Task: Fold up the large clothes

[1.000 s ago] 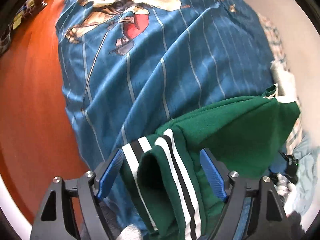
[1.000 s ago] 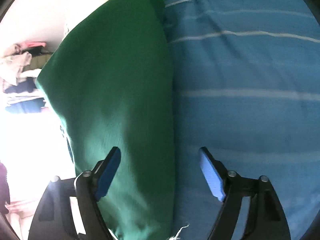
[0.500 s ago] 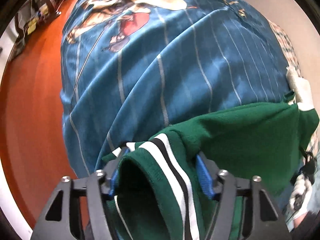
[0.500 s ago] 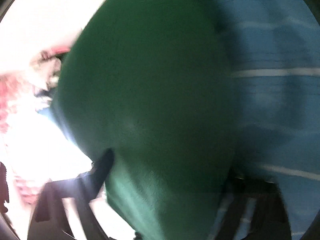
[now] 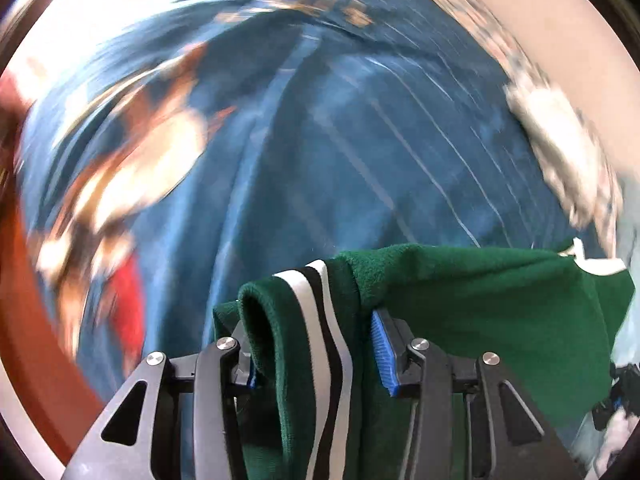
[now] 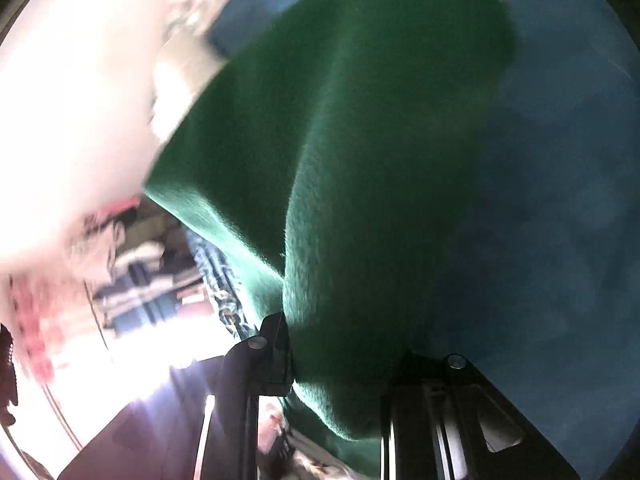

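A green garment (image 5: 480, 304) with a white and black striped band (image 5: 320, 320) hangs lifted above a blue striped bedspread (image 5: 340, 140). My left gripper (image 5: 312, 344) is shut on the garment at the striped band. In the right wrist view the green garment (image 6: 360, 160) fills the middle, and my right gripper (image 6: 340, 344) is shut on its green edge. The blue pads are mostly hidden by cloth. Both views are blurred by motion.
The bedspread has a printed horse and rider figure (image 5: 132, 168) at the left. Orange-brown floor (image 5: 28, 320) lies left of the bed. A pile of other clothes (image 6: 148, 280) sits beyond the bed in the right wrist view. A pale wall (image 5: 580, 40) stands at the right.
Both grippers closed on the green garment and lifted it off the bedspread. Both cameras have swung, and the views now blur.
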{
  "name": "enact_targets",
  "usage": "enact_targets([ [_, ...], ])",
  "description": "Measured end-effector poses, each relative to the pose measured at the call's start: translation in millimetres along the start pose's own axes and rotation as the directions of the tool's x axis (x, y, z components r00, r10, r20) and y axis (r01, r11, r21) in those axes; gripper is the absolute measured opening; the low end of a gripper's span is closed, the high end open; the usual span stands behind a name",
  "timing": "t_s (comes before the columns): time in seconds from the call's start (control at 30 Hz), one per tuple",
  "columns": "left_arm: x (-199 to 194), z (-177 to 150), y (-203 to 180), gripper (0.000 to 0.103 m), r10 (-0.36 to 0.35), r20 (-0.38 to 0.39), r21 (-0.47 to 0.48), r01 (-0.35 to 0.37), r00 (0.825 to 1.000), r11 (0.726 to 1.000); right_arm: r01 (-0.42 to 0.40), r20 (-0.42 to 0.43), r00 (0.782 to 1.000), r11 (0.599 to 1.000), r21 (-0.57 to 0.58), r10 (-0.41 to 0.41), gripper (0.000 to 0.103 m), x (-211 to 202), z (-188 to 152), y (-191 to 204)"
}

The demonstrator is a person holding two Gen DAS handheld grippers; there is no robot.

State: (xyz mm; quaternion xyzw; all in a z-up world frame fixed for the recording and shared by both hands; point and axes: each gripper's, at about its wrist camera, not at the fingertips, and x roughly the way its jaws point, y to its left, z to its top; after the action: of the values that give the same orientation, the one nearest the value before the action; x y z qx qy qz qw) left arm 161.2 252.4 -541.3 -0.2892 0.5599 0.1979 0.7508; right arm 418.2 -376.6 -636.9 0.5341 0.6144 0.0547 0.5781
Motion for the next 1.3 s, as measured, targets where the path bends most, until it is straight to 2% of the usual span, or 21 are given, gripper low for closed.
enact_targets([
  [0.07, 26.0, 20.0, -9.6, 0.049, 0.005, -0.081, 0.082, 0.002, 0.997, 0.997, 0.088, -0.019, 0.996, 0.996, 0.03, -0.087, 0.024, -9.0, -8.5, -34.7],
  [0.17, 38.6, 33.5, -20.5, 0.053, 0.031, -0.123, 0.128, -0.016, 0.992, 0.992, 0.205, -0.061, 0.977, 0.978, 0.022, -0.204, 0.045, -8.2, -1.5, -63.5],
  [0.23, 27.2, 33.6, -28.0, 0.055, 0.051, -0.098, 0.163, -0.034, 0.994, 0.986, 0.252, -0.054, 0.966, 0.967, -0.022, -0.253, 0.054, -17.7, -0.6, -57.8],
  [0.3, 12.4, 31.8, -30.1, 0.071, 0.044, -0.068, 0.153, -0.033, 0.997, 0.988, 0.303, -0.036, 0.951, 0.948, -0.096, -0.308, 0.06, -38.5, -6.1, -42.3],
  [0.33, 3.3, 30.5, -28.5, 0.087, 0.035, -0.05, 0.135, -0.028, 0.998, 0.99, 0.336, -0.022, 0.94, 0.933, -0.129, -0.342, 0.062, -50.0, -10.0, -33.1],
  [0.37, -11.9, 27.5, -27.4, 0.091, 0.04, -0.018, 0.117, -0.037, 0.999, 0.992, 0.365, 0.006, 0.929, 0.915, -0.17, -0.37, 0.062, -65.1, -13.6, -21.0],
  [0.47, -51.5, 20.9, -27.2, 0.092, 0.043, 0.069, 0.063, -0.047, 0.997, 0.997, 0.395, 0.088, 0.918, 0.871, -0.293, -0.387, 0.068, -88.5, -8.9, 25.1],
  [0.53, -68.5, 16.1, -32.8, 0.096, 0.053, 0.117, 0.04, -0.059, 0.992, 0.997, 0.403, 0.156, 0.915, 0.815, -0.415, -0.373, 0.076, -90.6, 11.8, 70.9],
  [0.57, -78.9, 11.8, -41.0, 0.099, 0.079, 0.158, 0.042, -0.086, 0.984, 0.995, 0.43, 0.207, 0.902, 0.747, -0.506, -0.379, 0.082, -80.0, 21.2, 94.4],
  [0.63, -83.3, 15.6, -54.8, 0.099, 0.118, 0.199, 0.04, -0.128, 0.973, 0.991, 0.444, 0.241, 0.893, 0.657, -0.608, -0.381, 0.083, -52.5, 49.4, 139.3],
  [0.67, -82.1, 15.9, -63.3, 0.099, 0.114, 0.209, 0.041, -0.125, 0.971, 0.991, 0.438, 0.23, 0.89, 0.601, -0.669, -0.393, 0.083, -28.6, 59.3, 153.6],
  [0.77, -61.4, 12.1, -95.0, 0.099, 0.057, 0.198, 0.038, -0.066, 0.978, 0.997, 0.395, 0.125, 0.866, 0.509, -0.765, -0.484, 0.083, 41.2, 79.3, 182.6],
  [0.8, -50.9, 12.1, -102.8, 0.099, 0.048, 0.187, 0.04, -0.057, 0.981, 0.998, 0.373, 0.082, 0.857, 0.503, -0.78, -0.509, 0.082, 48.6, 79.9, 176.1],
  [0.83, -41.9, 9.9, -109.5, 0.099, 0.044, 0.172, 0.04, -0.051, 0.984, 0.998, 0.362, 0.071, 0.854, 0.492, -0.791, -0.515, 0.059, 59.1, 84.0, 176.5],
  [0.87, -31.3, 7.6, -116.5, 0.099, 0.045, 0.154, 0.045, -0.052, 0.987, 0.998, 0.352, 0.063, 0.851, 0.478, -0.805, -0.521, 0.008, 66.1, 85.1, 173.1],
  [0.9, -20.9, 4.3, -125.0, 0.099, 0.05, 0.14, 0.057, -0.059, 0.989, 0.997, 0.362, 0.083, 0.845, 0.45, -0.817, -0.529, 0.008, 71.4, 81.7, 174.8],
  [0.93, -11.9, 2.0, -130.9, 0.099, 0.057, 0.134, 0.071, -0.067, 0.989, 0.995, 0.36, 0.114, 0.861, 0.436, -0.825, -0.495, 0.008, 68.5, 77.2, 185.5],
  [1.07, 26.0, -7.2, -137.0, 0.099, 0.122, 0.075, 0.125, -0.13, 0.99, 0.984, 0.295, 0.135, 0.936, 0.518, -0.803, -0.324, 0.007, 45.2, 72.6, 212.7],
  [1.17, 49.9, -14.6, -121.5, 0.099, 0.176, 0.012, 0.114, -0.176, 0.984, 0.978, 0.337, 0.164, 0.923, 0.524, -0.783, -0.348, 0.007, 65.8, 78.8, 212.5],
  [1.23, 53.6, -16.5, -111.7, 0.099, 0.175, -0.001, 0.1, -0.174, 0.985, 0.98, 0.394, 0.168, 0.885, 0.506, -0.767, -0.433, 0.009, 99.1, 92.9, 202.8],
  [1.3, 47.6, -16.6, -112.0, 0.099, 0.19, 0.001, 0.111, -0.189, 0.982, 0.976, 0.442, 0.119, 0.842, 0.547, -0.711, -0.526, 0.018, 113.0, 114.6, 184.5],
])
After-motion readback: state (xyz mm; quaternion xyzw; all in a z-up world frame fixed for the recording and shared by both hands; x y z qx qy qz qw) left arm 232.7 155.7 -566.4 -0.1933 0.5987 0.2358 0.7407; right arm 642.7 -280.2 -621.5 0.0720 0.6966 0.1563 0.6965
